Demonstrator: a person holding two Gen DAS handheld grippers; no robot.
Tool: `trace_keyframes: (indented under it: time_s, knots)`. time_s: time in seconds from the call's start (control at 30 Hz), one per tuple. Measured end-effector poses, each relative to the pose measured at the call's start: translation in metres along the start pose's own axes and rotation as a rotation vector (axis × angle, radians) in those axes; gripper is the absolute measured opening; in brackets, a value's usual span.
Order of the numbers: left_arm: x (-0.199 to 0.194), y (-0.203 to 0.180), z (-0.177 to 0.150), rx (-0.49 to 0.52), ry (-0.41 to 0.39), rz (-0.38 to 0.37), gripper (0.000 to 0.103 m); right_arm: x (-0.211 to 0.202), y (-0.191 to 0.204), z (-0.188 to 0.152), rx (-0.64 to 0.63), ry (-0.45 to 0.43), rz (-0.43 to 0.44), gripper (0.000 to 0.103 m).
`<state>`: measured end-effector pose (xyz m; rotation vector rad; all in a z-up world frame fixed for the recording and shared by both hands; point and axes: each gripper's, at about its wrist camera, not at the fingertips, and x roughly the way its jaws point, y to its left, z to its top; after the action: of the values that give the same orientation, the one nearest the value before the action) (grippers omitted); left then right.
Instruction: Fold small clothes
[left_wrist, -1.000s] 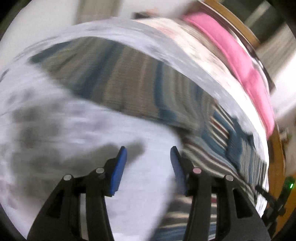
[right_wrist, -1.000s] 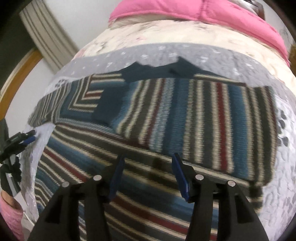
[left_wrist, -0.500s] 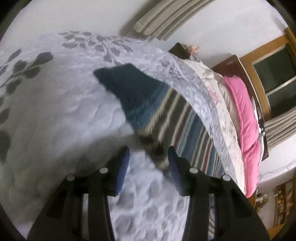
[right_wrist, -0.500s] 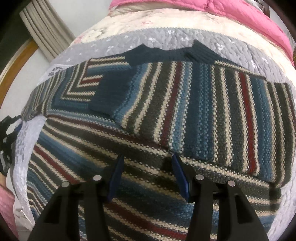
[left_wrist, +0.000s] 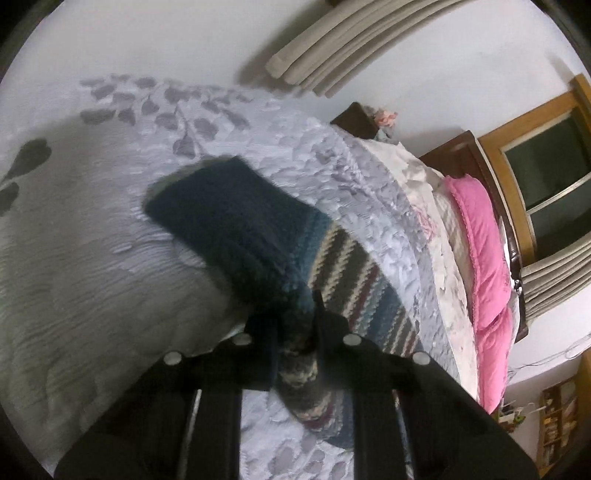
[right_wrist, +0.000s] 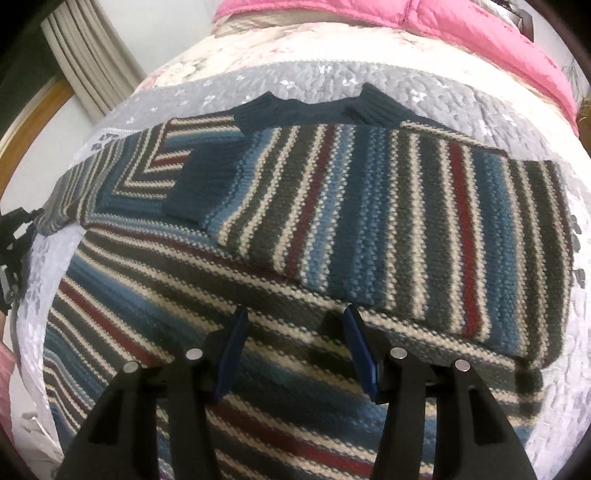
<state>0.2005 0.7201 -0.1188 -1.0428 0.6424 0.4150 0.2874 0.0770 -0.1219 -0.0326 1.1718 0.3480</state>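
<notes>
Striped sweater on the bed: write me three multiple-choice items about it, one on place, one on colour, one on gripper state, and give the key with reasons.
1. Where does the folded-in sleeve lie?
A. Hanging off the bed
B. Across the body of the striped sweater
C. On the pink duvet

2. What colour is the sleeve cuff in the left wrist view?
A. Dark navy blue
B. Pink
C. White

3. What state is the left hand-held gripper in?
A. Wide open above bare bedspread
B. Out of view
C. Shut on the sleeve

Key:
1 B: the right wrist view shows the sleeve lying flat over the sweater's body.
2 A: the ribbed cuff is plain navy against the grey quilted bedspread.
3 C: knit fabric sits pinched between its fingers, while the right hand-held gripper hovers open.
</notes>
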Motion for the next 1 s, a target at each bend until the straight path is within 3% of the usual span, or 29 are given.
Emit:
trace_keyframes:
  time_s: [0.13,0.33,0.47,0.77,1.0]
  knots:
    - [-0.013,-0.040,-0.013,0.122,-0.050,-0.008,0.012,-0.010,-0.007,-0.004,0.005,-0.015,-0.001,0.054]
    - [-0.029,-0.129,-0.068,0.396,-0.079,-0.049,0.012,-0.021,-0.023,-0.012,0.015,-0.027,-0.037,0.054]
    - [-0.025,-0.178,-0.110,0.519,-0.060,-0.086,0.012,-0.028,-0.037,-0.018,0.029,-0.035,-0.048,0.054]
    - [0.006,-0.262,-0.223,0.690,0.057,-0.188,0.012,-0.046,-0.064,-0.028,0.061,-0.059,-0.070,0.054]
    - [0.034,-0.291,-0.295,0.736,0.148,-0.239,0.012,-0.049,-0.084,-0.038,0.085,-0.054,-0.075,0.054]
